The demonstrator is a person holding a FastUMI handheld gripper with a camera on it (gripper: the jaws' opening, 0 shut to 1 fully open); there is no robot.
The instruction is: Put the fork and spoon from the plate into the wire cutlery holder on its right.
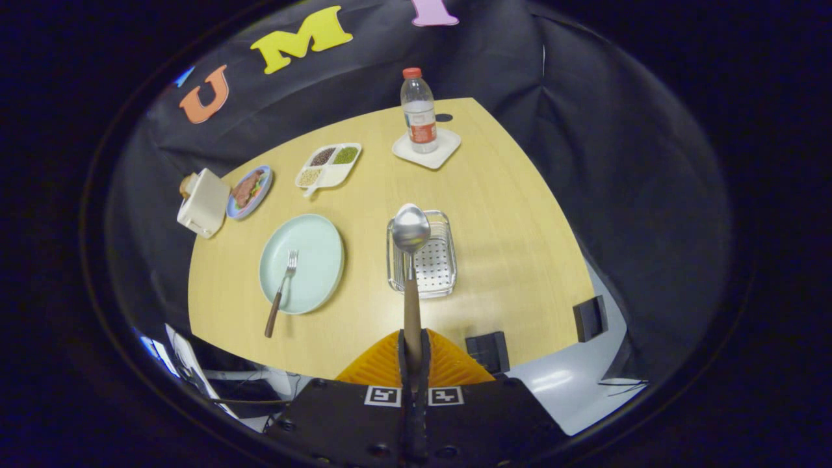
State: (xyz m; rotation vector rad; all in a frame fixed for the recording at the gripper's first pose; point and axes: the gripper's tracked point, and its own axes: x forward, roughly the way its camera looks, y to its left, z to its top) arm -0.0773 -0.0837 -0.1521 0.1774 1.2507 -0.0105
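Note:
My gripper [413, 354] is shut on the wooden handle of the spoon [411, 260], held high above the table. The spoon's metal bowl points forward and lies over the near left part of the wire cutlery holder [434, 263], which stands on the table to the right of the pale green plate [302, 263]. The fork [281, 292] lies on that plate, tines toward the middle, its brown handle sticking out over the plate's near rim onto the wooden table [507, 214].
Beyond the plate sit a divided white tray [329, 166] of grains, a blue plate [249, 192] of food and a cream toaster-like box [203, 203]. A water bottle [419, 110] stands on a white coaster at the far side. Two black blocks [487, 351] sit at the near edge.

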